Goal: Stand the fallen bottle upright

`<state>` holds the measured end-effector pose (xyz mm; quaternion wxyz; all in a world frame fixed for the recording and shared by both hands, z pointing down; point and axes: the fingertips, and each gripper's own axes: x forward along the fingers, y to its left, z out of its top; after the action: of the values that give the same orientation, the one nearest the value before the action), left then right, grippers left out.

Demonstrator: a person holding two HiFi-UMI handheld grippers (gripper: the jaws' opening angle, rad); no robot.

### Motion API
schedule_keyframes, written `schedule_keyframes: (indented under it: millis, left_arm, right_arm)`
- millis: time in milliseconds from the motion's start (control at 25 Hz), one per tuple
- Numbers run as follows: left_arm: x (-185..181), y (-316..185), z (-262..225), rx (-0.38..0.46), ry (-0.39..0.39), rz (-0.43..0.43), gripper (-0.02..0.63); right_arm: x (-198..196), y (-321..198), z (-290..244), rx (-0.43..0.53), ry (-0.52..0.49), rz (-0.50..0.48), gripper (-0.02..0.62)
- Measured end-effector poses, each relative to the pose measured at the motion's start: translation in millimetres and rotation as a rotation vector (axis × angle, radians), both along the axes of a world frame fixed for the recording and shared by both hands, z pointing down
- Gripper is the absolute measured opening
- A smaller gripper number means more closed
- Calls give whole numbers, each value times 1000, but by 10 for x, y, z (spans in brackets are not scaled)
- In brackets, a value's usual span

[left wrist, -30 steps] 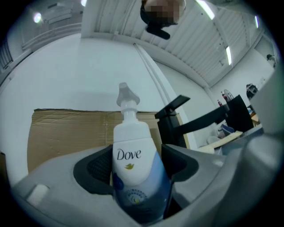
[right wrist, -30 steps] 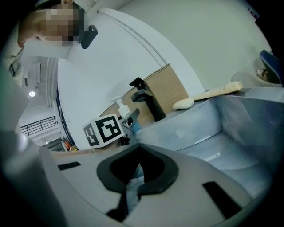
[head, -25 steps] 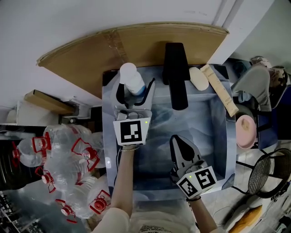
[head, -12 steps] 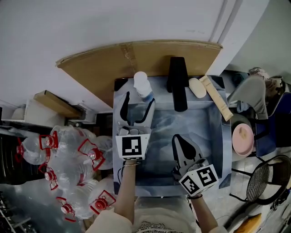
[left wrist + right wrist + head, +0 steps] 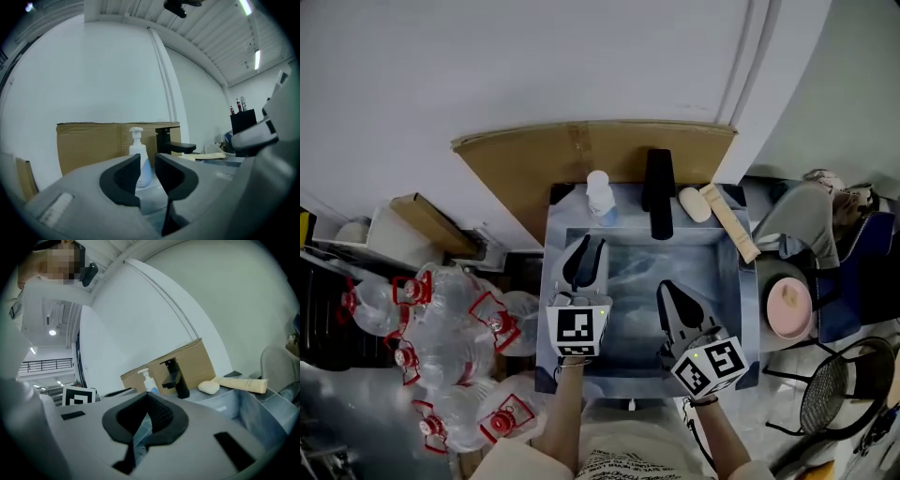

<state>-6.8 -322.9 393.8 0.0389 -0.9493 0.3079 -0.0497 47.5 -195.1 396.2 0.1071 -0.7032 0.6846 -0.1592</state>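
Two grippers are over the near half of the marbled blue-grey sink (image 5: 748,314), both pointing toward the far wall.

Left gripper (image 5: 587,249): its jaws have just been closing and stand with a narrow gap between the pads. Nothing is between them; the pads are bare in the left gripper view.

Right gripper (image 5: 667,289): jaws brought together at the tips, holding nothing.

Pump bottle (image 5: 600,195): standing upright on the far-left corner of the sink rim, pump head uppermost. It is just left of the black faucet (image 5: 659,192) and apart from it. The left gripper lies nearer and roughly in line with the bottle, well clear of it — in the left gripper view the bottle shows through the jaw gap, far beyond the fingertips. Neither gripper touches it.

Other items noted:
- a pale bar of soap (image 5: 694,204) on the far rim, just right of the faucet;
- a beige tube (image 5: 729,223) lying slanted at the far-right corner;
- a cardboard sheet (image 5: 525,159) against the wall behind the sink;
- a cluster of clear bottles with red labels (image 5: 450,319) left of the sink;
- a pink bowl (image 5: 787,307) to the right.
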Motion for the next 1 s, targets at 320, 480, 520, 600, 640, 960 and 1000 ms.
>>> schedule_keyframes:
  millis: [320, 480, 520, 600, 640, 960, 1000]
  left_arm:
    - [-222, 441, -37, -48, -29, 25, 51]
    - [-353, 581, -95, -70, -19, 19, 38]
    - [-378, 617, -126, -74, -14, 22, 35]
    - [-431, 692, -175, -80, -6, 25, 32]
    - [-455, 733, -190, -86, -4, 27, 31]
    - [-559, 1048, -327, -88, -2, 47, 26]
    - [-573, 1068, -357, -82, 0, 47, 26]
  right_arm:
    - [64, 113, -224, 10, 47, -36, 5]
    - [65, 160, -334, 29, 74, -62, 5]
    - [68, 168, -362, 35, 81, -68, 4]
    - [69, 194, -411, 44, 88, -81, 4]
    - [65, 213, -429, 47, 91, -87, 5]
    - [38, 400, -562, 71, 105, -126, 5]
    - [41, 425, -577, 77, 101, -129, 4]
